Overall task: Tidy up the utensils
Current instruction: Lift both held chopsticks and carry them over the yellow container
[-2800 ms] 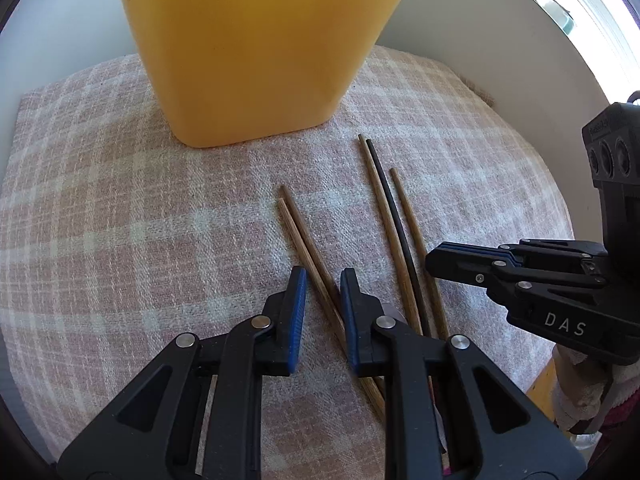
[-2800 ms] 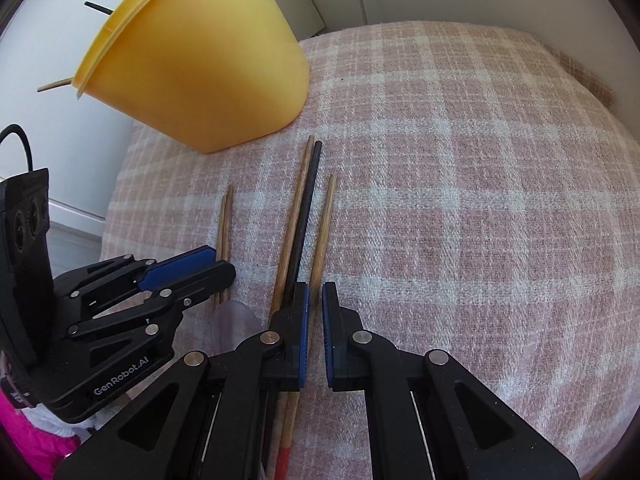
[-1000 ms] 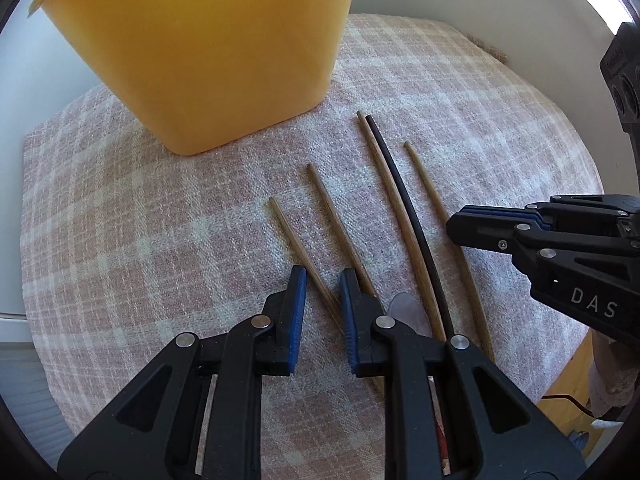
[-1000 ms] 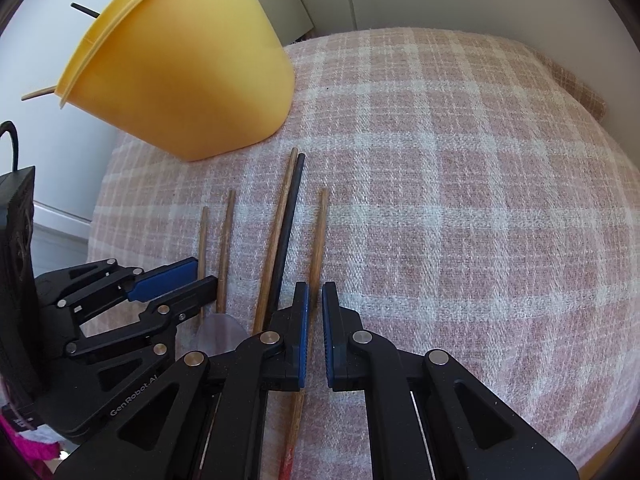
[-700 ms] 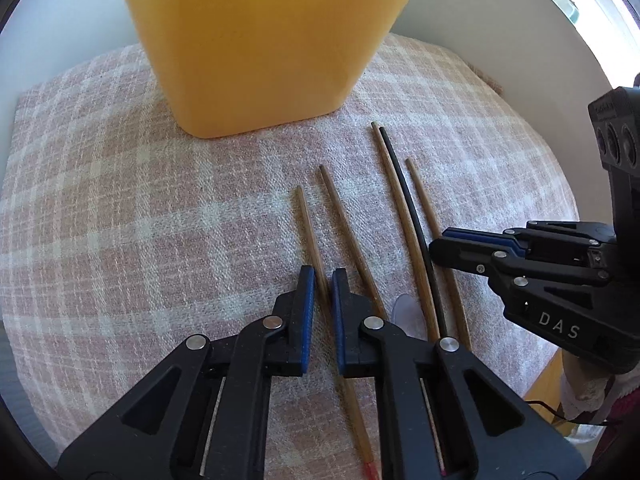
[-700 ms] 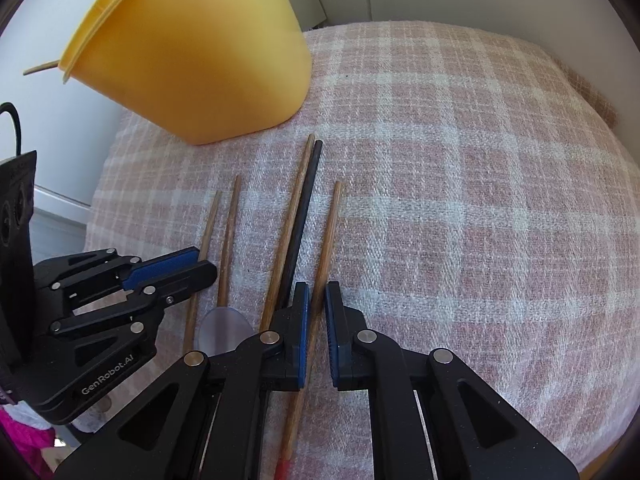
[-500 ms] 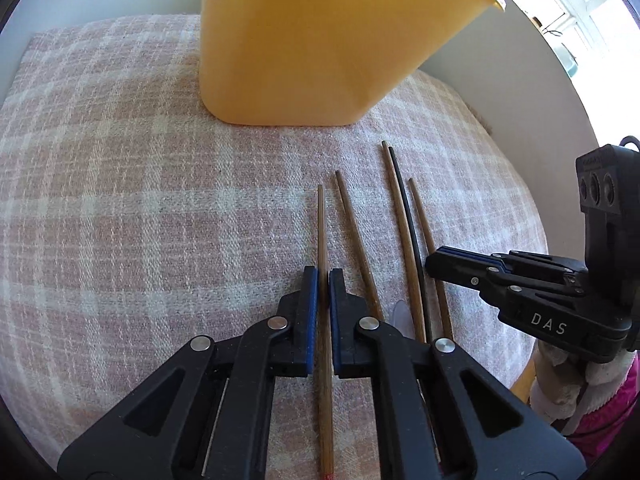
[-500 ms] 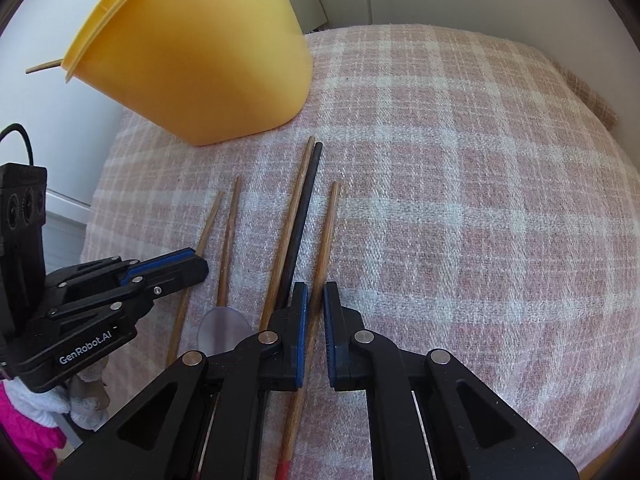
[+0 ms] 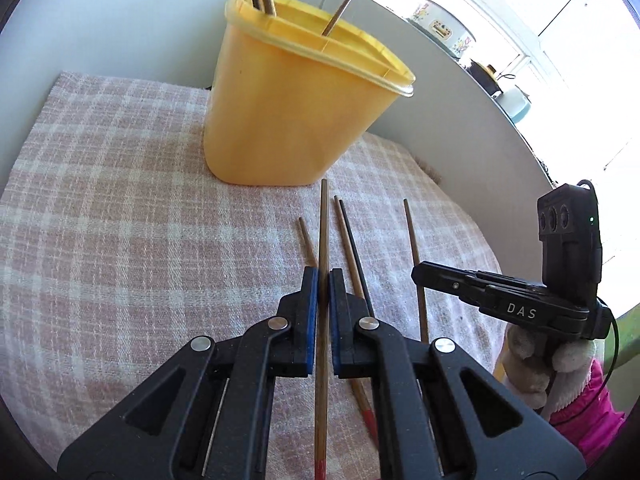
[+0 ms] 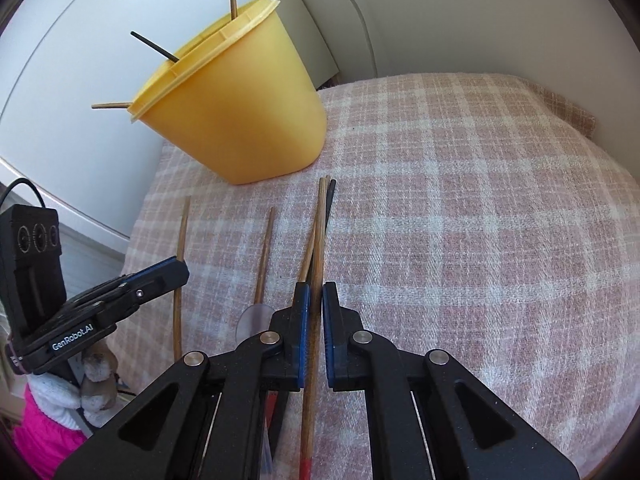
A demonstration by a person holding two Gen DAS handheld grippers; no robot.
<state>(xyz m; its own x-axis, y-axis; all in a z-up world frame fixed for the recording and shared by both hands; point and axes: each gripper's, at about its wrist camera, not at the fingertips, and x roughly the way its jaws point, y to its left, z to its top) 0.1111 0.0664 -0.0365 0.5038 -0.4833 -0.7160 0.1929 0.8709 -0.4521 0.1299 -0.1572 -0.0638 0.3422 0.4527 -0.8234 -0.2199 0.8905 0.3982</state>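
A yellow tub (image 9: 288, 116) (image 10: 240, 128) stands on the pink checked cloth with several chopsticks sticking out of it. My left gripper (image 9: 323, 280) is shut on a brown wooden chopstick (image 9: 323, 224) and holds it raised, pointing toward the tub. My right gripper (image 10: 315, 296) is shut on another brown chopstick (image 10: 318, 232), also raised above the cloth. A brown chopstick (image 9: 306, 240), and a brown (image 9: 346, 240) and black (image 9: 354, 248) pair lie on the cloth between the grippers. The right gripper shows in the left wrist view (image 9: 416, 274), the left in the right wrist view (image 10: 180, 270).
A clear plastic spoon bowl (image 10: 252, 320) lies on the cloth (image 10: 480, 240) by my right gripper. A white wall (image 10: 480, 20) rises behind the cloth. The cloth's edge drops off at the left (image 10: 132, 248). A counter with appliances (image 9: 444, 28) stands far behind.
Both grippers have lifted their chopsticks off the cloth and pulled back and up, so the tub's rim and the sticks in it now show.
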